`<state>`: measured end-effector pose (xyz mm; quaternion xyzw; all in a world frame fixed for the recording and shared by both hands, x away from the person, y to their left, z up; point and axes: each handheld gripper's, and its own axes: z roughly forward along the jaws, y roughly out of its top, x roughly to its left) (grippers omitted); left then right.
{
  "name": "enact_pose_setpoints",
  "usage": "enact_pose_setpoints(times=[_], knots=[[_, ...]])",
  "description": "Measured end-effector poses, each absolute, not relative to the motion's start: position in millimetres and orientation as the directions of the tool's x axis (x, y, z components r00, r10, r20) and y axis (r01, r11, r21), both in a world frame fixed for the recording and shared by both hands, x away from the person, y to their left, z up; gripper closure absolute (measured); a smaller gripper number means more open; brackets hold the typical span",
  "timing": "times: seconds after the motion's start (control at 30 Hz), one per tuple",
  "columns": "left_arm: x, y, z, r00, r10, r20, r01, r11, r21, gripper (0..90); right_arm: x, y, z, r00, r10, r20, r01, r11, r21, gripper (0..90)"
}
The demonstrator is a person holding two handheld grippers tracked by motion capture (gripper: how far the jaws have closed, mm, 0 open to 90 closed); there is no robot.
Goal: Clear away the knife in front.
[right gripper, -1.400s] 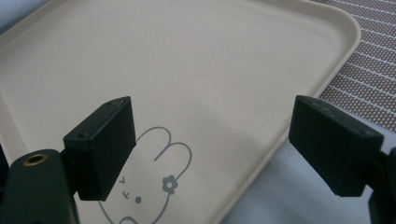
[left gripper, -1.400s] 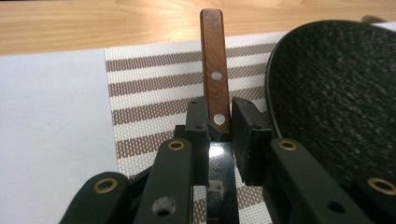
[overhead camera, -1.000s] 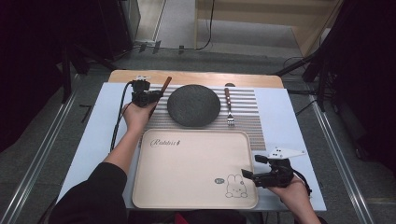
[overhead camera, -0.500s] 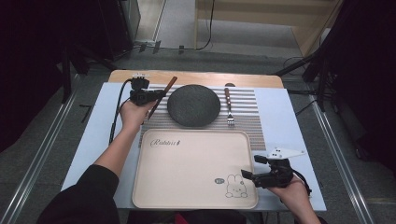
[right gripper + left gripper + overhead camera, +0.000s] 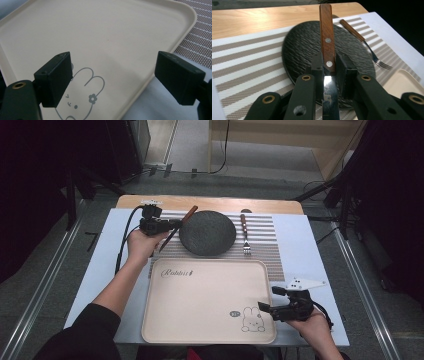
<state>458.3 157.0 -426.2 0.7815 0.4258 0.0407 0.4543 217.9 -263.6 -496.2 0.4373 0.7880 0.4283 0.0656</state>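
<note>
Two grippers at work. Left gripper [image 5: 172,225] clamped on knife [image 5: 327,45] near the join of blade and wooden handle, jaws drawn in close; handle pointing away over the dark plate [image 5: 207,232], blade running back between the jaws toward the camera. Knife held off the striped mat [image 5: 265,242], at the plate's left edge. Right gripper [image 5: 265,309] spread wide, holding nothing, resting over the near right corner of the cream tray [image 5: 200,295], just beside the rabbit print [image 5: 82,95]. Fork [image 5: 245,235] lying on mat, right of plate, tines toward the tray. Step in hand, by judgement: carrying the knife, likely a place setting. Next move probably calls for lowering it flat beside the plate or onto the tray, parallel with the fork, before letting go.
</note>
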Motion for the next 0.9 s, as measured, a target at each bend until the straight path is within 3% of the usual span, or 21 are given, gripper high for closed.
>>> enact_pose_setpoints(times=[0.9], knots=[[414,147,-436,0.729,0.584,-0.357,0.603,-0.301,0.739,76.7,216,-263,-495,-0.614,0.741,0.273,0.63,0.251,0.735,13.8]])
